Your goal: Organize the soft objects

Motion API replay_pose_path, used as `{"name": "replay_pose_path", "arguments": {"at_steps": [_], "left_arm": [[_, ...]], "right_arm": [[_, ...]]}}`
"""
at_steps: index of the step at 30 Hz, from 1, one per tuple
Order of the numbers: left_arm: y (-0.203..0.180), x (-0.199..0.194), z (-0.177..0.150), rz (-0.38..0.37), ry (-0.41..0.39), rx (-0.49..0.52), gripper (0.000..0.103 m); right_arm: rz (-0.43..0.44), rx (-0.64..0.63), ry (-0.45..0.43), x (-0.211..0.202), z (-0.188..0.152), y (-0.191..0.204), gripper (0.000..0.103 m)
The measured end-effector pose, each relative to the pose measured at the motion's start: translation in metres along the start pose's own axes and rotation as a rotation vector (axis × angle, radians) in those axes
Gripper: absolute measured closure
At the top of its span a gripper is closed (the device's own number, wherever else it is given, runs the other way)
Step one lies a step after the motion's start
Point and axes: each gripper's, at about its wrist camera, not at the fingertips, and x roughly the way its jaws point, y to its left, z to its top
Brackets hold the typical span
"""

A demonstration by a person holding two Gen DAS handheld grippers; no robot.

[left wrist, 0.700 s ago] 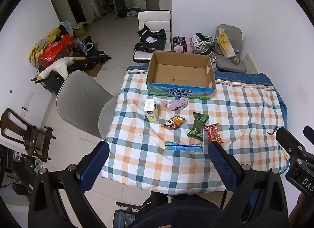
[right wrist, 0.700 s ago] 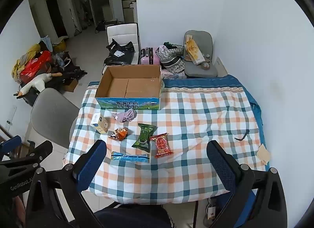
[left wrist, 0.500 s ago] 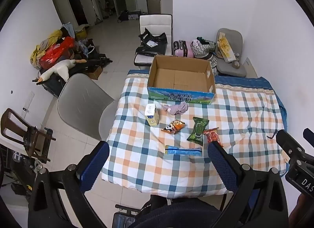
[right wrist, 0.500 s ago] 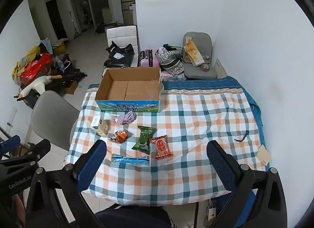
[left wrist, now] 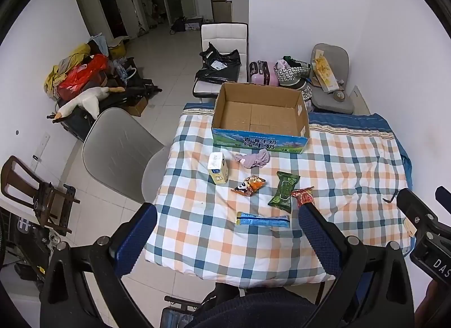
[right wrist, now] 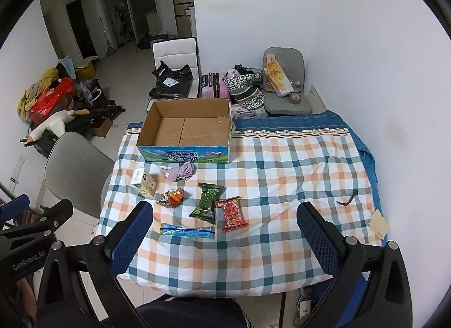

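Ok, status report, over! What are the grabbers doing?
Both tools open, holding nothing, above the table's near edge. Box empty; snack packets and purple cloth lie untouched. Nothing in the way.

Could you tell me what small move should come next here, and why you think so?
Probably lower the right gripper toward the red snack packet, the item nearest it. Both it and the left gripper are open and empty above the table, the cardboard box holds nothing, and every packet lies on the checked cloth.
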Motion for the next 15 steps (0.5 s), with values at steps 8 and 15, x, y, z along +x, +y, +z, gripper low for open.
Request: {"name": "replay_pose_path", "arguments": {"at_steps": [8,15], "left_arm": [[0.0023,-0.0015,0.0025,-0.003,0.001,-0.001,0.000],[0.0016,-0.0010,0.0024,-0.005,0.004,-0.002,0.000]], "right_arm": [[0.004,0.002,-0.002,0.0002,-0.0007,-0.0021,0.000],[0.002,0.000,0.000,-0.0021,-0.0002,-0.0034,0.000]]}}
